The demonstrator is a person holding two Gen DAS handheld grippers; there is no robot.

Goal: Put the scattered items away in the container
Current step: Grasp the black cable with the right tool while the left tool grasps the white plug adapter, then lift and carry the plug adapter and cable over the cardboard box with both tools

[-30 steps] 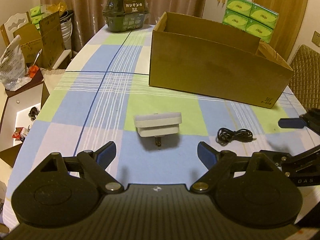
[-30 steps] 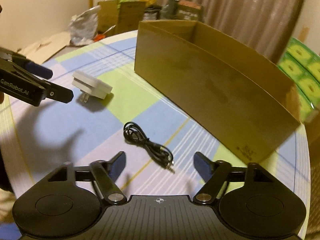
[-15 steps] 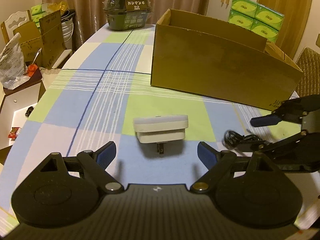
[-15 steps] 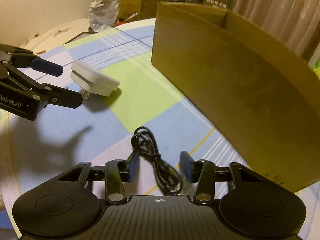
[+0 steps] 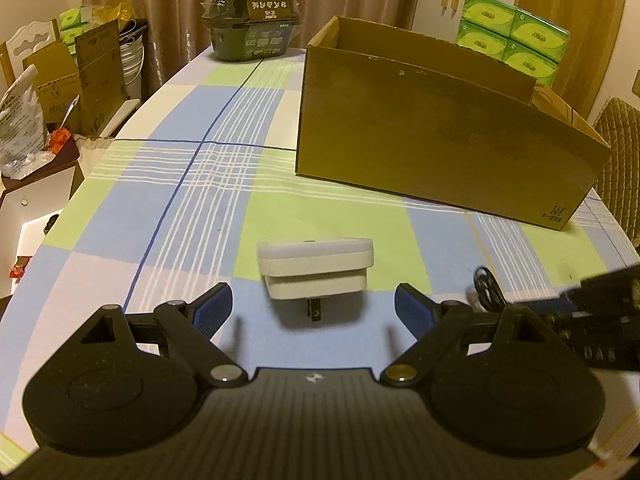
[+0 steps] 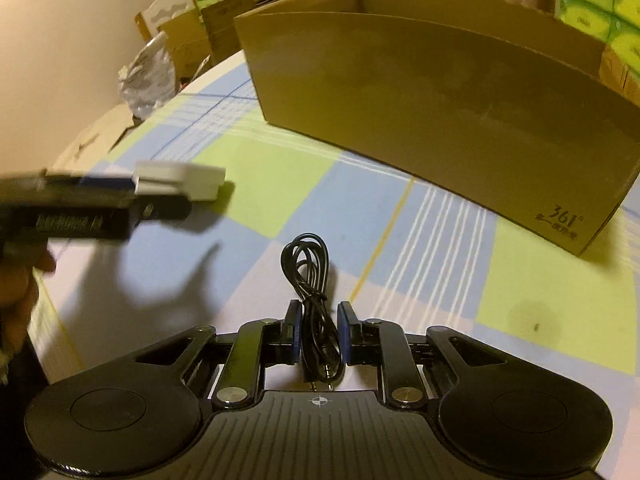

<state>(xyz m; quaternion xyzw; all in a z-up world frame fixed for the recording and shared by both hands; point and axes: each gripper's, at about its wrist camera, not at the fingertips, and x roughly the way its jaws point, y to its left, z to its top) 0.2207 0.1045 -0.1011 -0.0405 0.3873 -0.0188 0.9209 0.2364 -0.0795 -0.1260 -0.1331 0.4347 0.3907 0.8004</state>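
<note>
**Right gripper clamping the cable, left gripper framing the plug**

The checked tablecloth (image 5: 192, 200) is leaving open room to the left of the cardboard box (image 5: 420, 136), whose tall near wall is standing as the nearest edge ahead of both grippers; its top is open. The table's curved rim is falling away on the left toward cluttered boxes and bags.

The left gripper (image 5: 313, 307) is hovering with its jaws wide apart, the white plug adapter (image 5: 316, 270) lying on the cloth just ahead and between the blue fingertips (image 5: 212, 307), untouched by them. The right gripper (image 6: 319, 334) is sitting with its pads (image 6: 294, 334) drawn together on the black cable (image 6: 306, 264), whose strands are passing between them while its loop is lying forward on the cloth.

The adapter is showing as a squat white block in two stepped layers, metal prongs pointing toward the left gripper. The cable is looking thin, glossy and coiled, two jack ends lying near the right gripper's body.
</note>
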